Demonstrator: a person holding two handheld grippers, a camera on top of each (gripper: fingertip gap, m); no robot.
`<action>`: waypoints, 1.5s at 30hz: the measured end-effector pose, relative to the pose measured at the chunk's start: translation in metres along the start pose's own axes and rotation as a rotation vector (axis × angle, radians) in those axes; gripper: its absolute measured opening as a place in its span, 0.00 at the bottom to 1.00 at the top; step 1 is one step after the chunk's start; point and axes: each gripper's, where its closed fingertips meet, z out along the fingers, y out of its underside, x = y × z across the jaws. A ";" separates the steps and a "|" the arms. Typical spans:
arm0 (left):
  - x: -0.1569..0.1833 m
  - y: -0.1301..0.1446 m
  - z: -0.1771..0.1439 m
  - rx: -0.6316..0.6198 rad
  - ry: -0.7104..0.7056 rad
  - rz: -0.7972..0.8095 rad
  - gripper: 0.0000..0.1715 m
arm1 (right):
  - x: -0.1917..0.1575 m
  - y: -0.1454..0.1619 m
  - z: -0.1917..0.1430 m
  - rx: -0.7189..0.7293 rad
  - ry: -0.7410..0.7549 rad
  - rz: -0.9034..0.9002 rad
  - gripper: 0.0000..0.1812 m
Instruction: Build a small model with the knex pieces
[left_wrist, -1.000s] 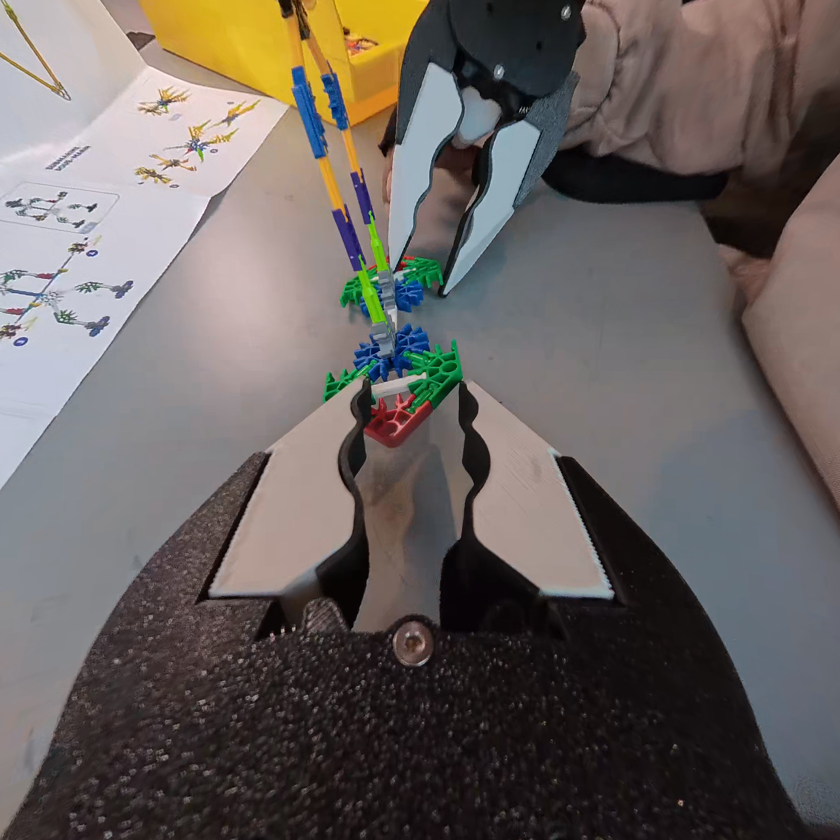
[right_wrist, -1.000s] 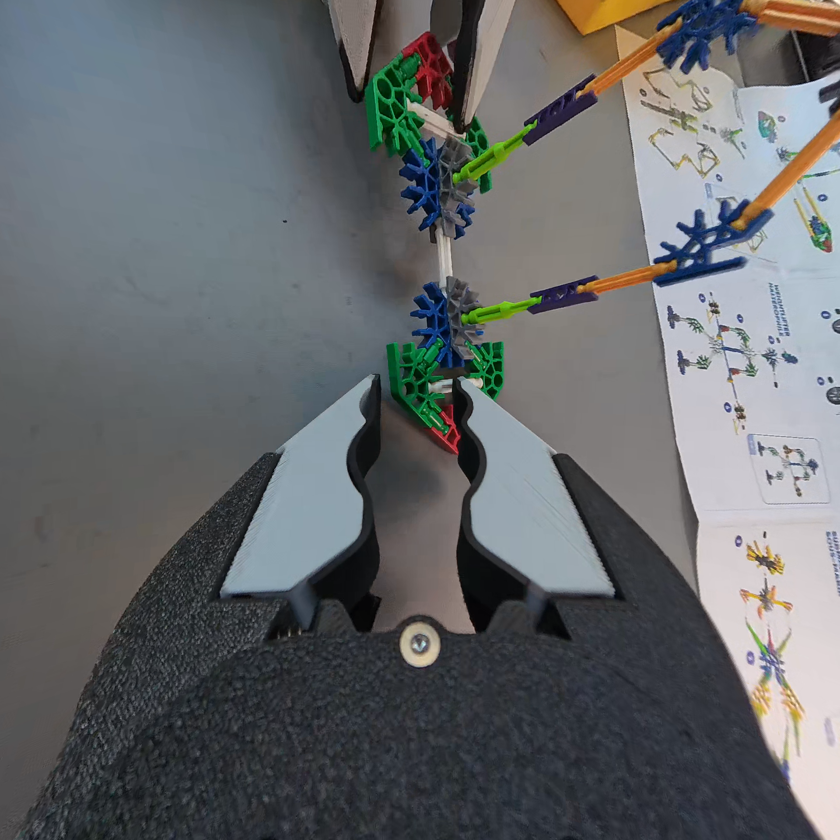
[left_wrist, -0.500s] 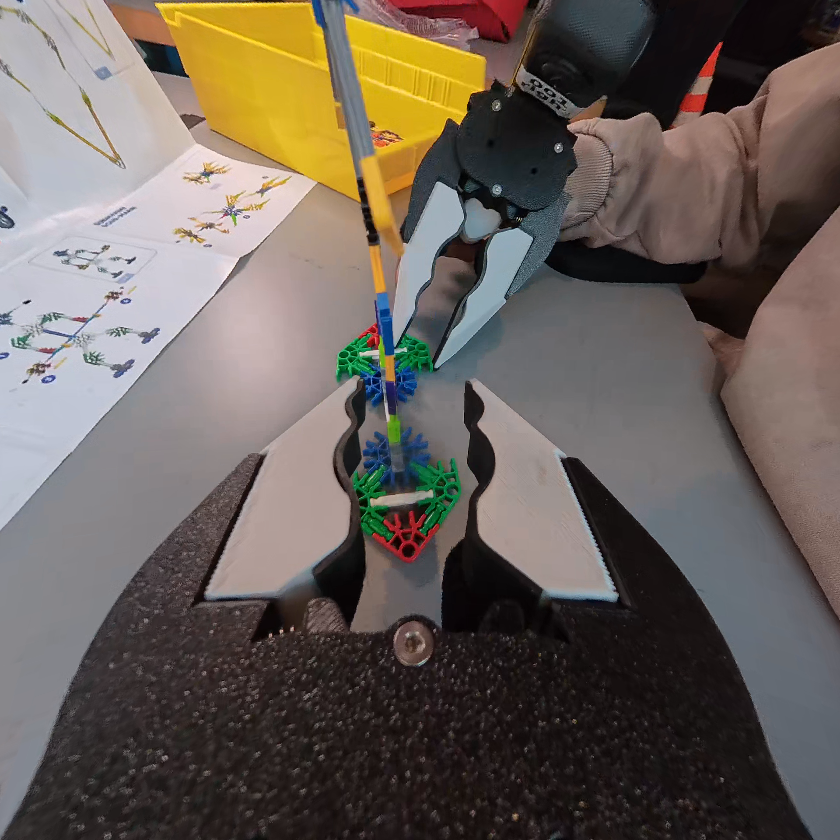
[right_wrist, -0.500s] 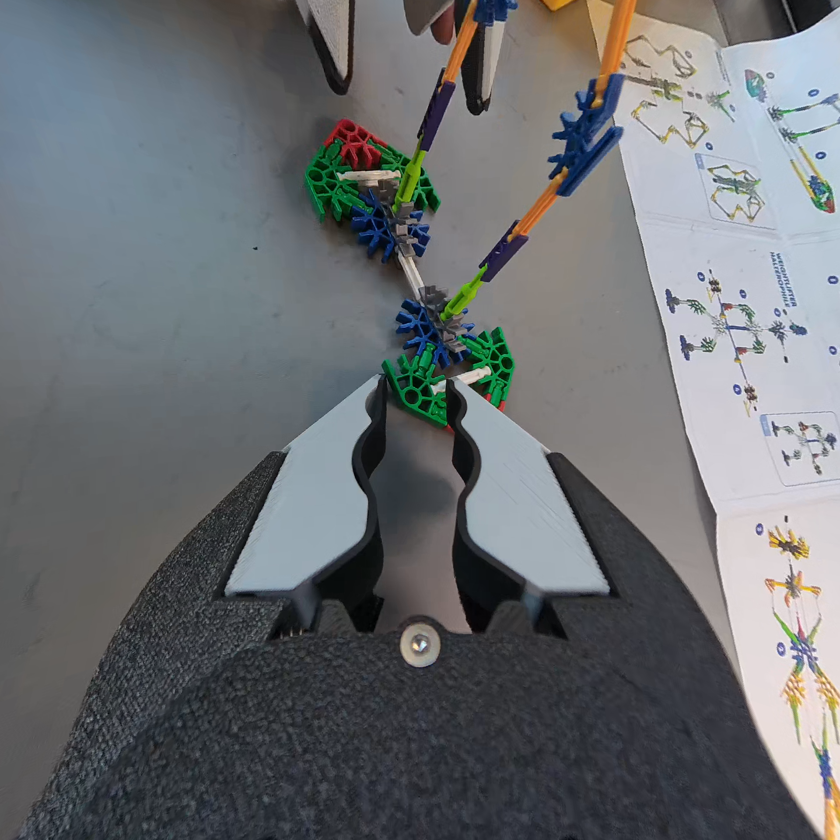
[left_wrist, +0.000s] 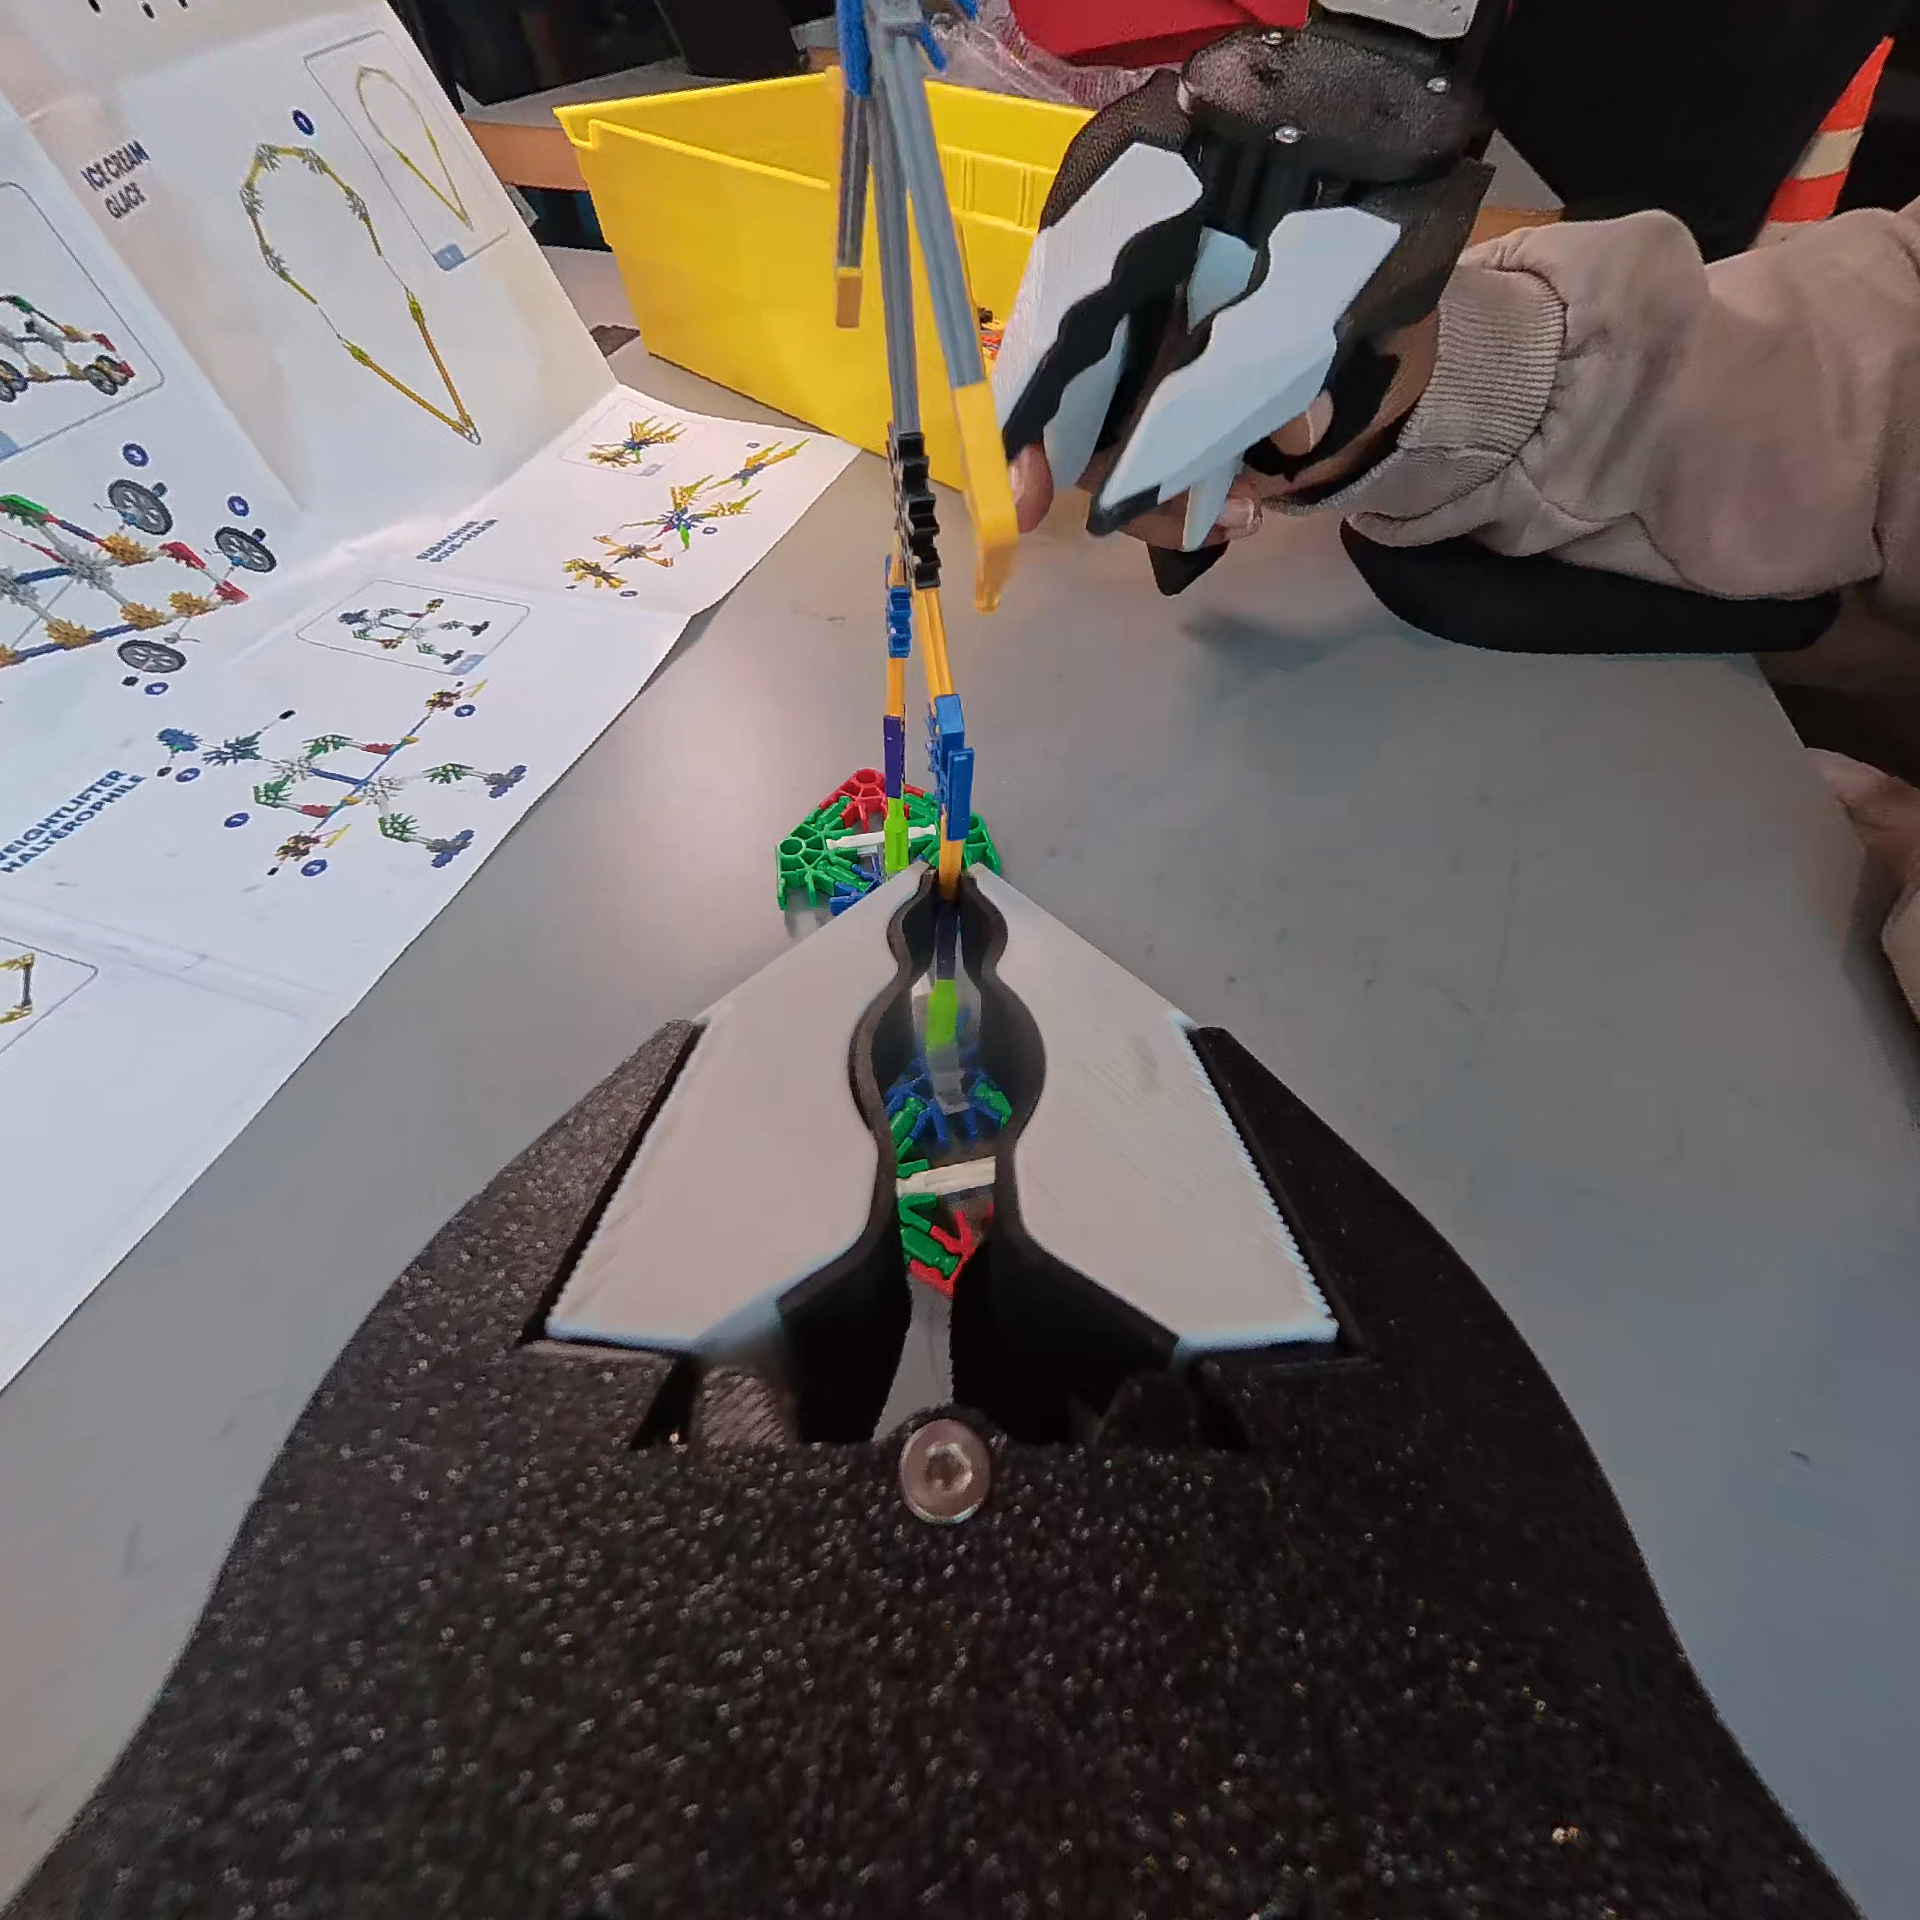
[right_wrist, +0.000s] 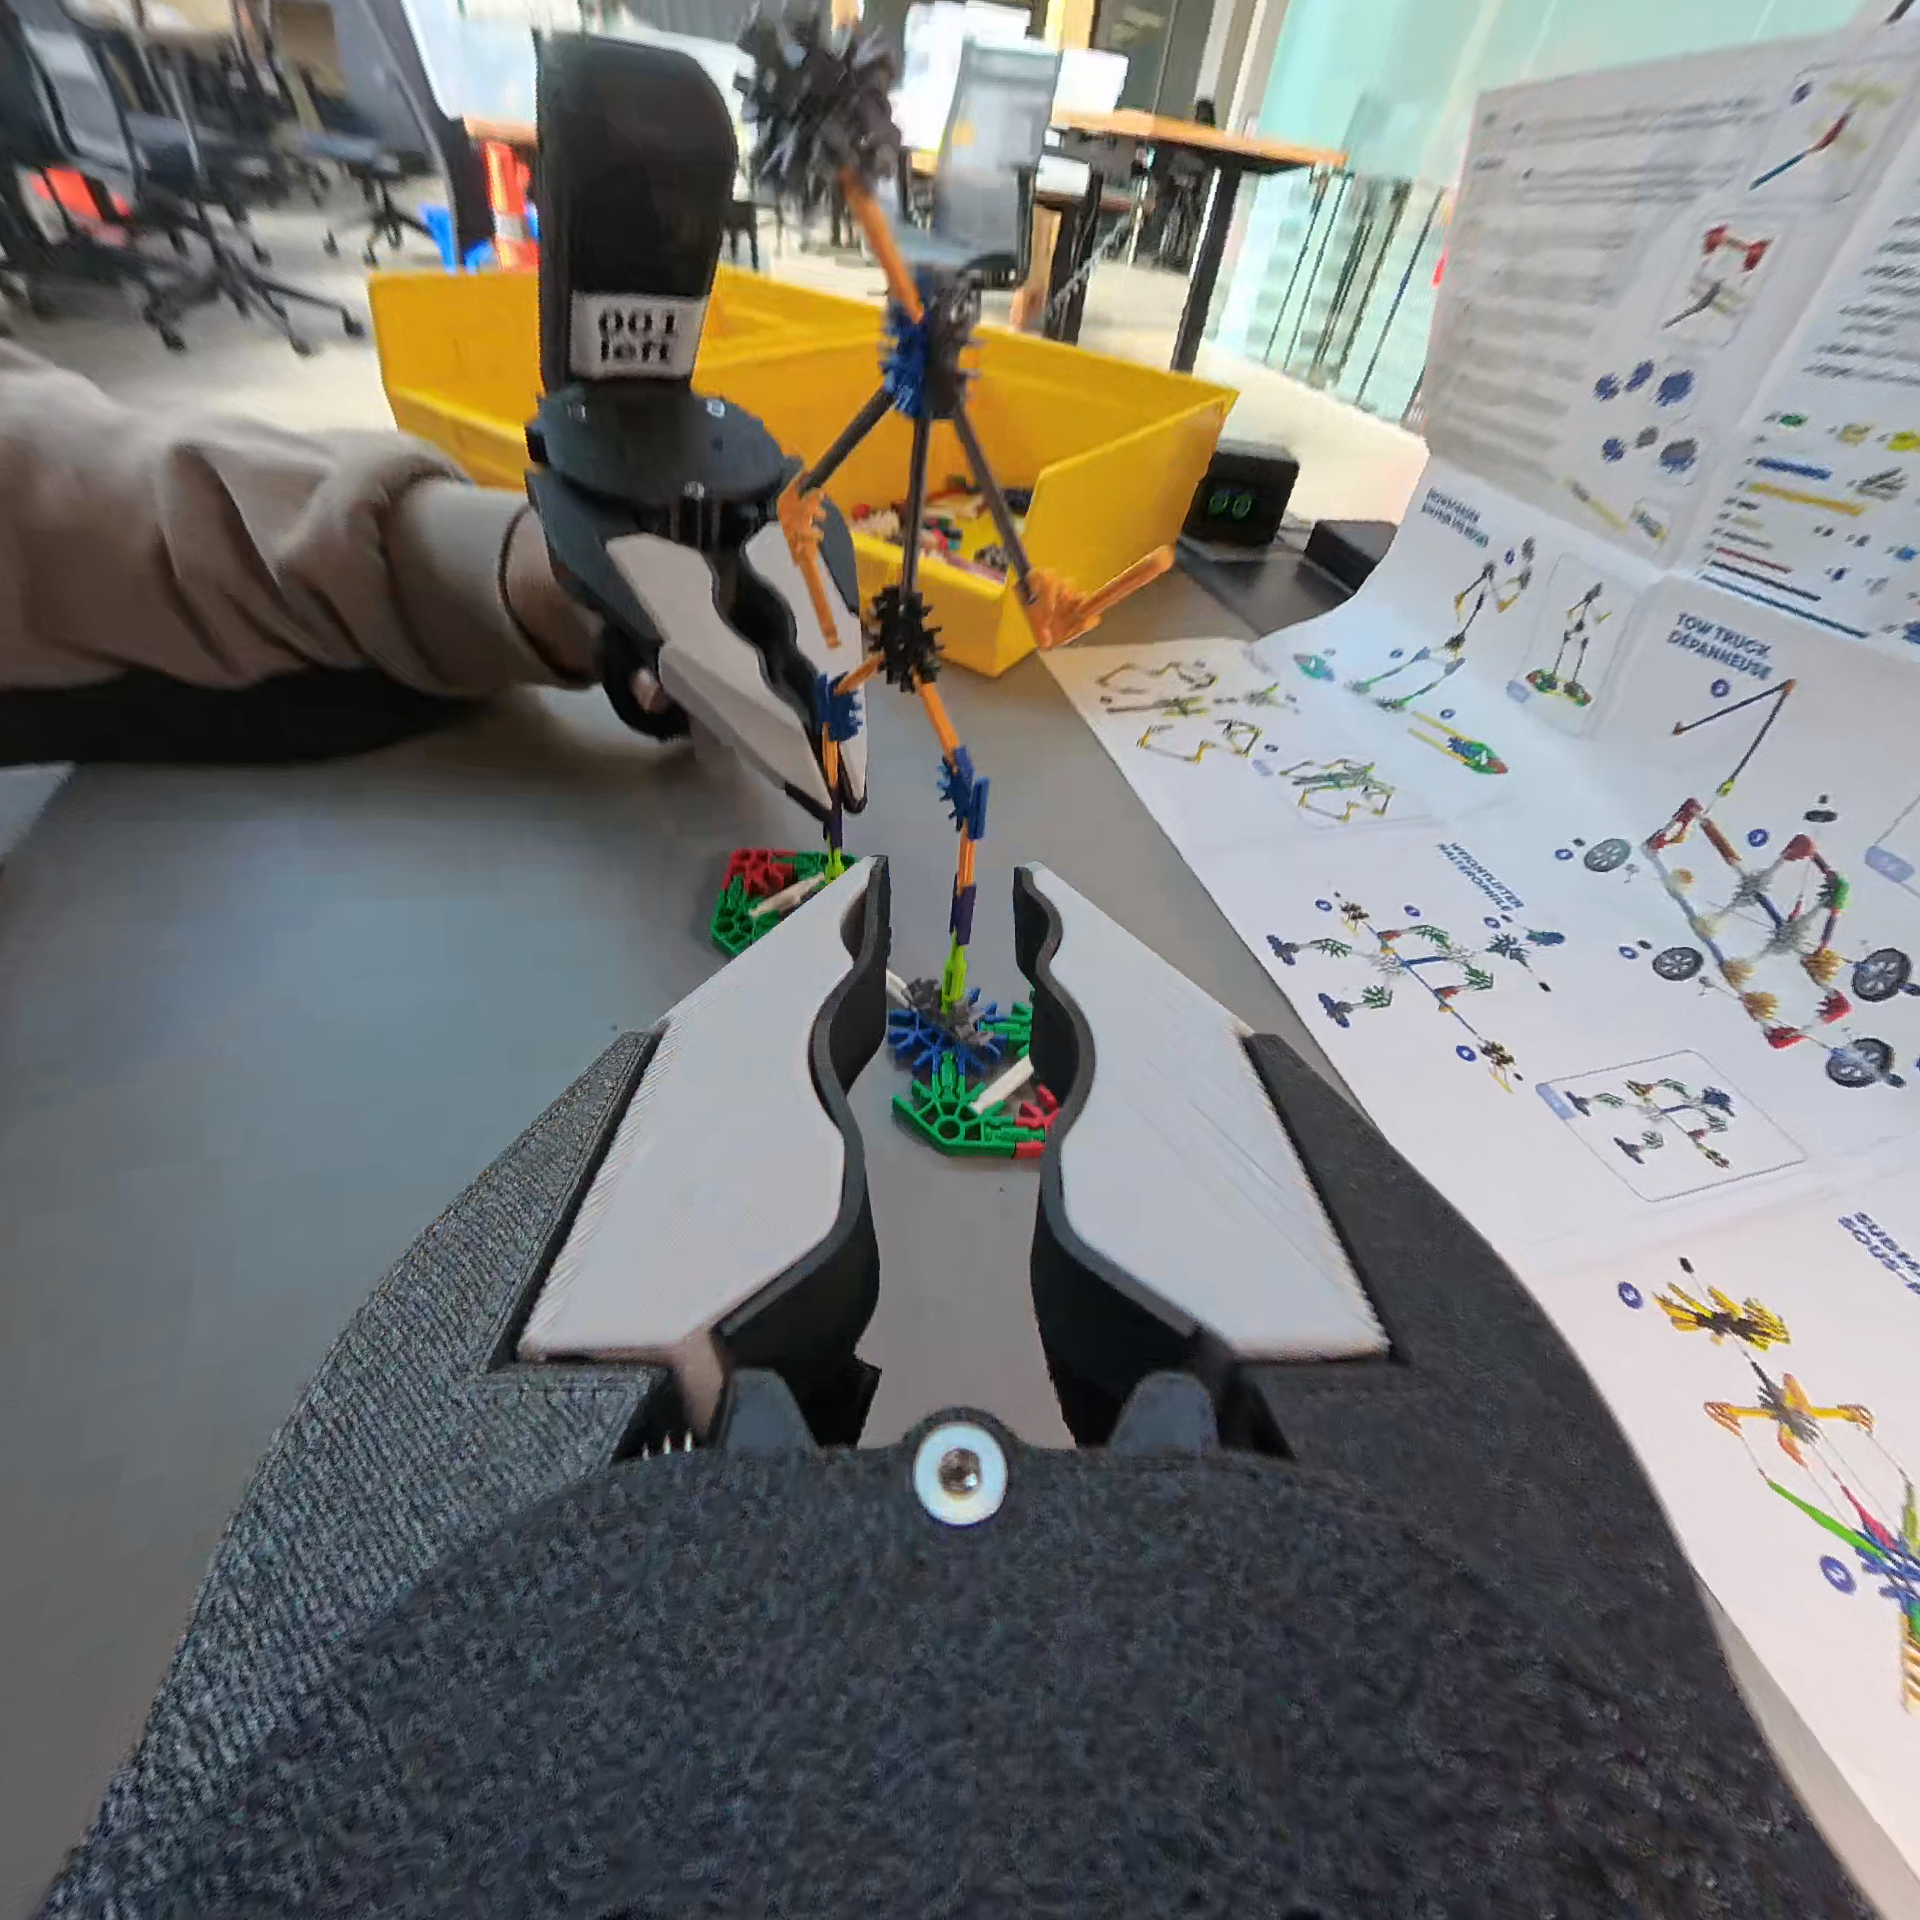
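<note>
A rod-and-connector stick figure (right_wrist: 904, 634) stands upright on the grey table (right_wrist: 260, 987), with two feet of green, red and blue connectors. My left gripper (left_wrist: 948, 891) is shut on the yellow and purple leg rod just above the near foot (left_wrist: 940, 1143). It also shows in the right wrist view (right_wrist: 836, 795), clamped on that leg above the red and green foot (right_wrist: 764, 894). My right gripper (right_wrist: 951, 878) is open and empty, with the other foot (right_wrist: 961, 1091) and its leg showing between the fingers. In the left wrist view the right gripper (left_wrist: 1086, 488) hangs above the table behind the figure.
A yellow bin (left_wrist: 769, 260) with loose parts stands at the back, also in the right wrist view (right_wrist: 1091, 468). A folded instruction sheet (left_wrist: 312, 727) lies beside the figure and stands up behind it (right_wrist: 1455, 935). A person's beige sleeves (left_wrist: 1662, 416) rest on the table. Tip to tip, the grippers are about 9 cm apart.
The figure lay tilted over the table and now stands upright. My left gripper has closed on one leg. My right gripper has lifted away from the other foot and opened wider.
</note>
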 end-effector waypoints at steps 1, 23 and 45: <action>0.001 0.000 0.000 0.001 0.004 -0.003 0.01 | 0.002 -0.005 -0.002 0.035 0.003 0.028 0.12; 0.023 -0.001 0.006 -0.006 0.145 -0.106 0.02 | -0.014 0.009 0.037 -0.051 -0.066 0.090 0.13; 0.016 0.001 0.012 -0.022 0.060 -0.049 0.02 | -0.039 -0.004 0.034 0.021 -0.217 0.247 0.09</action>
